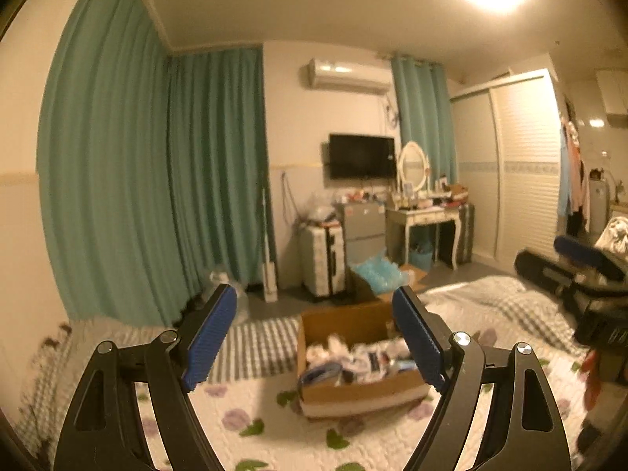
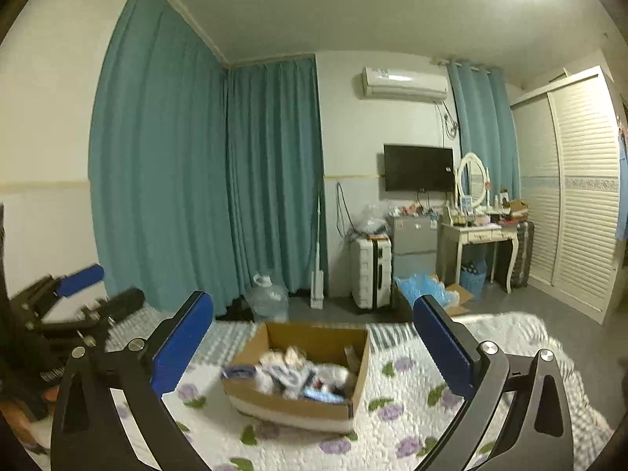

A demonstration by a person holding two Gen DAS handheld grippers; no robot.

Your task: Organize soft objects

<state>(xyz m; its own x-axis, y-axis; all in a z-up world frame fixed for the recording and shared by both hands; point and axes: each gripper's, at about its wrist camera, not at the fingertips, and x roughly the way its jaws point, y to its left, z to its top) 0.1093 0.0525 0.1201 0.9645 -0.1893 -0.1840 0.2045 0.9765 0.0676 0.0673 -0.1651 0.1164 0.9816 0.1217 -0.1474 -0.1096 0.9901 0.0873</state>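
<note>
1. Landmark for everything here is the cardboard box (image 2: 302,376) sitting on the flowery bedspread (image 2: 396,424). It's open-topped and packed with a jumble of soft stuff (image 2: 298,376). It's too blurry to say what each piece is, looks like small fabric or packaged bits.

2. Left gripper (image 1: 314,337): fingers spread wide, nothing between them. The box sits straight ahead of it and a bit below, framed between the two blue pads (image 1: 210,337).

3. Right gripper (image 2: 314,349): same deal, fingers wide apart and empty. The box is dead centre ahead and lower down.

4. The relation that matters, I reckon: the box's long side runs roughly across both views, so either gripper has to come forward and down over the near wall to reach the pile. It's hard to call which is nearer. The box looks about equally placed for both, with the left gripper on the box's left side and the right on its right.

5. Neither gripper is touching the box or anything in it yet.
</note>
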